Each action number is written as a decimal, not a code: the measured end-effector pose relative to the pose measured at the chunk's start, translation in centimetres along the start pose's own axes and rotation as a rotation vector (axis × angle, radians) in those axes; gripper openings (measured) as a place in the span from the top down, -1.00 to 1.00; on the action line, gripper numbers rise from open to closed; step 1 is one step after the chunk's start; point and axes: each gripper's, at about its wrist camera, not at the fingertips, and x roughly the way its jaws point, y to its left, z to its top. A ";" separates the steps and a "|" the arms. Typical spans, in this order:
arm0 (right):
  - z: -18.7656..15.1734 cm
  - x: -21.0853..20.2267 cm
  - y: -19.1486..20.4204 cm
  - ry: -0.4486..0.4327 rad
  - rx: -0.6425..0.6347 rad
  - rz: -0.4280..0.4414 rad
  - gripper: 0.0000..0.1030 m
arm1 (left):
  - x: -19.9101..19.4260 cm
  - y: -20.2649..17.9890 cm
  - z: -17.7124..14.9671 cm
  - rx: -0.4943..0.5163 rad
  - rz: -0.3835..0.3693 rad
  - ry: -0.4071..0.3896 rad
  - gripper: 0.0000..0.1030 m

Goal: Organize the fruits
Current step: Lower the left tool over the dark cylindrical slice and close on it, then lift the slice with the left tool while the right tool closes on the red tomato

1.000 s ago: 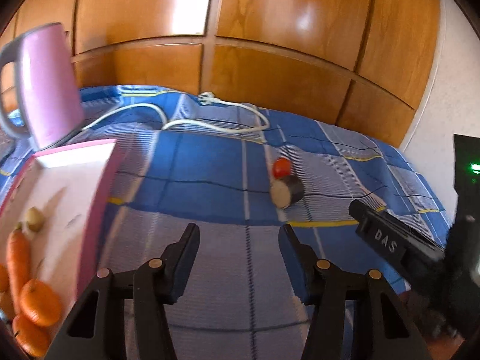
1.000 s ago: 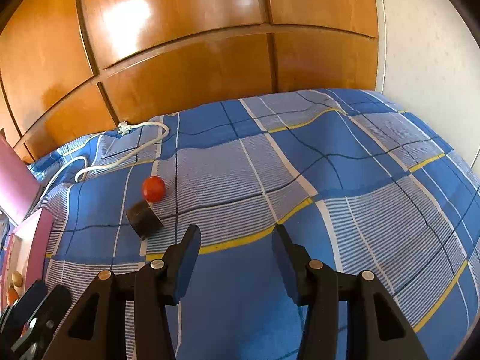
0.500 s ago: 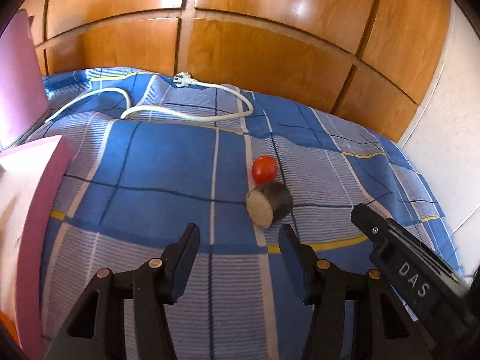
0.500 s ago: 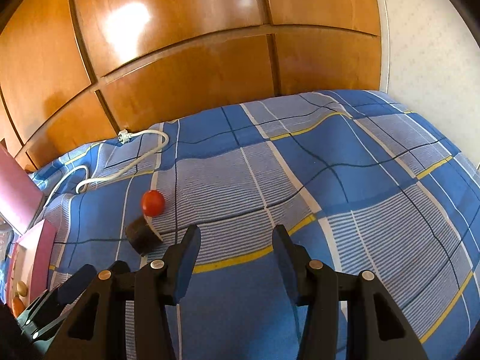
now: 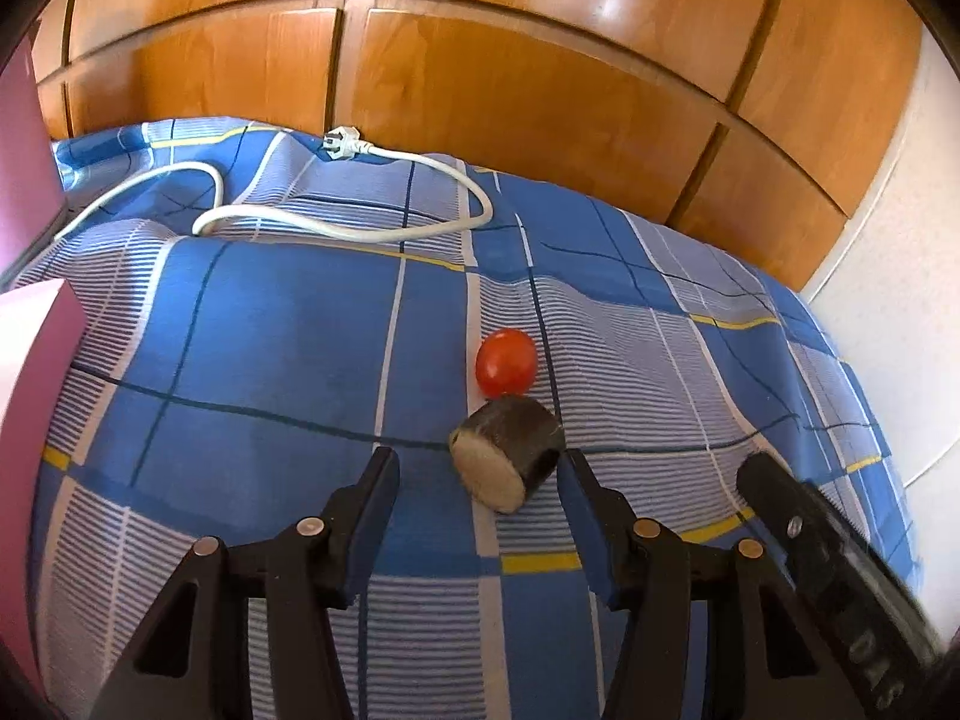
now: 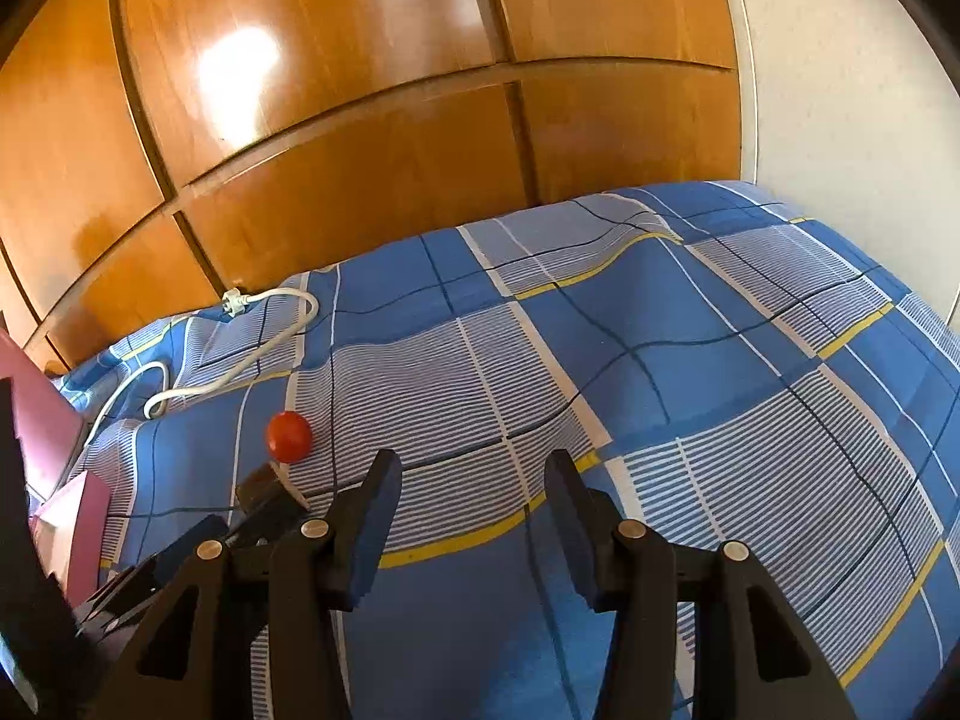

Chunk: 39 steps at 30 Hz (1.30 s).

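A dark-skinned cut piece with a pale cut face lies on the blue checked cloth, touching a red tomato just behind it. My left gripper is open and empty, its jaws either side of the cut piece, just short of it. In the right wrist view the tomato and the cut piece sit at the left, with the left gripper reaching toward them. My right gripper is open and empty over the cloth, to the right of both.
A white power cord with plug lies at the back of the cloth. A pink tray edge is at the left. A wooden panelled wall stands behind, a white wall to the right.
My left gripper has moved forward and right, from beside the pink tray up to the cut piece. The right gripper has shifted slightly. Neither has closed.
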 end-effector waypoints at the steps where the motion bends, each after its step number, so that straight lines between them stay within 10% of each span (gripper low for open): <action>1: 0.0 0.0 0.0 0.002 0.000 -0.002 0.02 | 0.2 0.0 0.1 -0.002 0.002 0.004 -0.04; 16: -0.3 -0.1 0.4 -0.008 -0.031 -0.002 0.02 | 0.7 0.8 0.5 -0.057 -0.060 -0.004 0.23; 39: -1.6 2.1 3.5 0.143 -0.077 0.230 0.02 | -4.8 6.9 -4.2 -0.128 0.064 -0.070 0.24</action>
